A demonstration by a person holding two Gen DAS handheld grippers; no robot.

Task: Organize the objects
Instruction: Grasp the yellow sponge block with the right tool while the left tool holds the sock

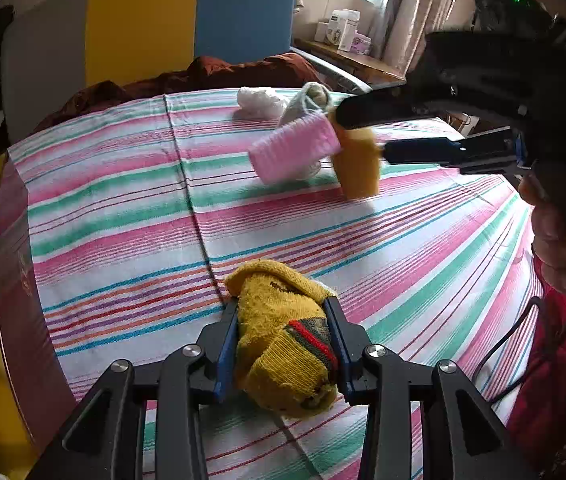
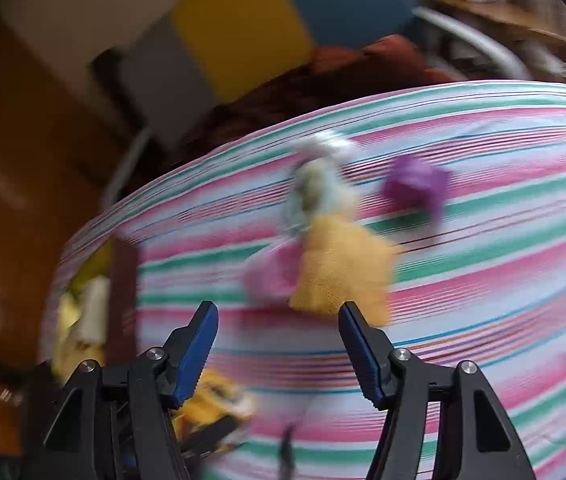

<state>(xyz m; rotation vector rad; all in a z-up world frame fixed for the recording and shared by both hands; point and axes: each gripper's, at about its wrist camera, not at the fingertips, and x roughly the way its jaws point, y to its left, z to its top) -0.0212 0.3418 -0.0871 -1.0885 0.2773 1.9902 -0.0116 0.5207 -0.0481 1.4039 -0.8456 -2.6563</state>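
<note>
At the near edge of the bed, the left tool has its blue pads closed narrowly on both sides of a balled yellow sock, which also rests on the striped sheet. The grip takes in only part of the ball; its loose cuff spills out past the fingertips. If lifted like this, the soft knit could slide out or unroll, most likely on the way to the maroon box at the left edge.

Toward the middle of the bed, the right tool stands about half open with nothing between its jaws. An orange sock and a pink sock are just past its fingertips, both blurred. I cannot tell whether either touches the tool.

The two overlap, and a grey-green sock sits right behind them, so a closing pinch could catch two pieces at once or only a fold. A purple bundle and a white one lie near the far edge, where a careless sweep might knock them. The right wrist view is smeared, so aim there is hard to judge.
</note>
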